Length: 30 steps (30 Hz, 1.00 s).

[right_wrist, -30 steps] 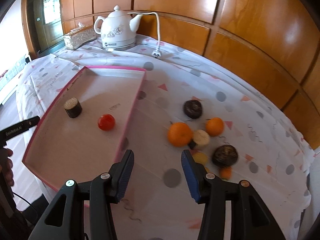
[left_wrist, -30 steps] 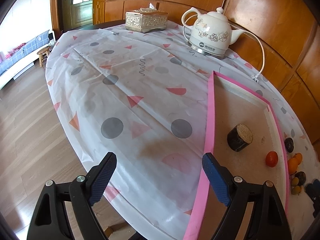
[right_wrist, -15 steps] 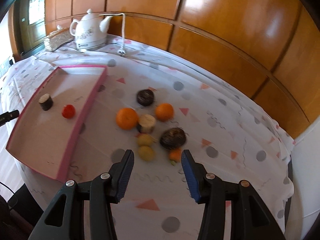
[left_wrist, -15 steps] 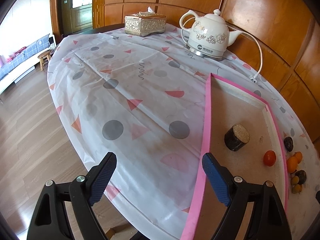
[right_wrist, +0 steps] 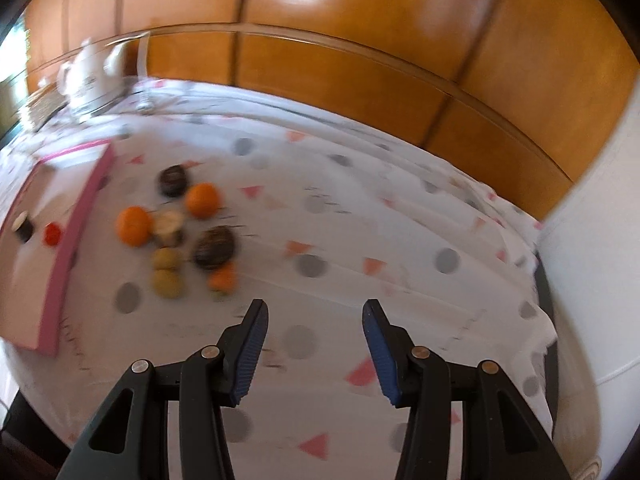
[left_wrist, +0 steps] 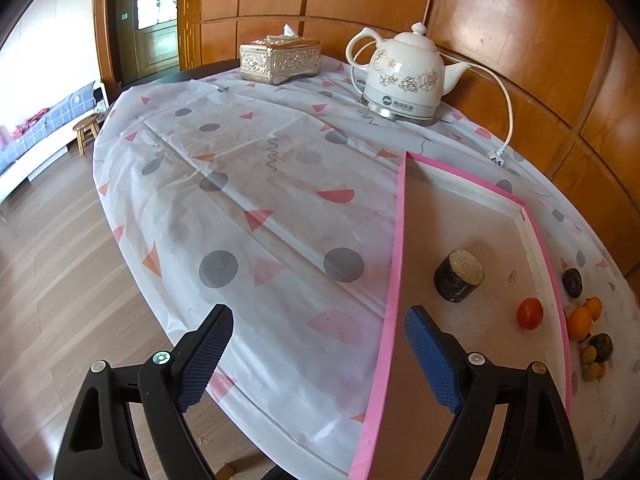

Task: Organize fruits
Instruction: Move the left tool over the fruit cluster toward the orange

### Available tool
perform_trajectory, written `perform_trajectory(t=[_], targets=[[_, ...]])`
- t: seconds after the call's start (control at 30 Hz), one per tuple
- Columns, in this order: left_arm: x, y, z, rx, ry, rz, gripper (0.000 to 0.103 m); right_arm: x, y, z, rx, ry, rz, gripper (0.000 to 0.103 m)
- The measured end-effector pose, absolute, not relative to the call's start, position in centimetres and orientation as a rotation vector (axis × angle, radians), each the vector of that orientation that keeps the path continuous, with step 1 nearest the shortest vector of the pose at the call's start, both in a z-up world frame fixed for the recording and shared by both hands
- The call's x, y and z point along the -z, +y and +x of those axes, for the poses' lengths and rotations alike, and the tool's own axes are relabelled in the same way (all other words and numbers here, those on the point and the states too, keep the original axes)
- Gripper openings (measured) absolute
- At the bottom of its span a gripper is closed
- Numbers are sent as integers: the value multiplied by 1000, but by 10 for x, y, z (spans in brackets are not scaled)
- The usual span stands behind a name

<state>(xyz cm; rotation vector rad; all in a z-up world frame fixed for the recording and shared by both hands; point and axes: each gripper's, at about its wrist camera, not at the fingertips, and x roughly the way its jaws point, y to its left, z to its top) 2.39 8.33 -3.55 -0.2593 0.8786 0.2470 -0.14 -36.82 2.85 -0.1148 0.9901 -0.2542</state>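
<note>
My left tongs [left_wrist: 319, 342] and right tongs [right_wrist: 315, 338] both hanging released, tray [left_wrist: 394, 264] holding two fruits, eight [right_wrist: 134, 225] lying on desk [right_wrist: 360, 240]

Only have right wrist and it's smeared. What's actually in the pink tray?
Observer: Two items, apart from each other, on the pink tray: a dark stubby cylinder with a tan top, and a small red fruit.
Operator: Left side holding anything?
Observer: No, the left gripper is open and empty, with one finger above the tray's pink rim.
Operator: Anything behind the tray?
Observer: A white kettle; its plug lies loose on the cloth near the tray's far corner.
</note>
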Motion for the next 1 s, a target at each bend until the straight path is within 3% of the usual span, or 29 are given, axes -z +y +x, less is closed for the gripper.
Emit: perform_trajectory(t=[0.57, 1.0], targets=[[31, 58, 31, -194, 881, -190, 88, -24, -507, -7, 609, 973, 120, 50], [24, 8, 50, -33, 899, -119, 88, -16, -531, -15, 683, 1002, 234, 50]])
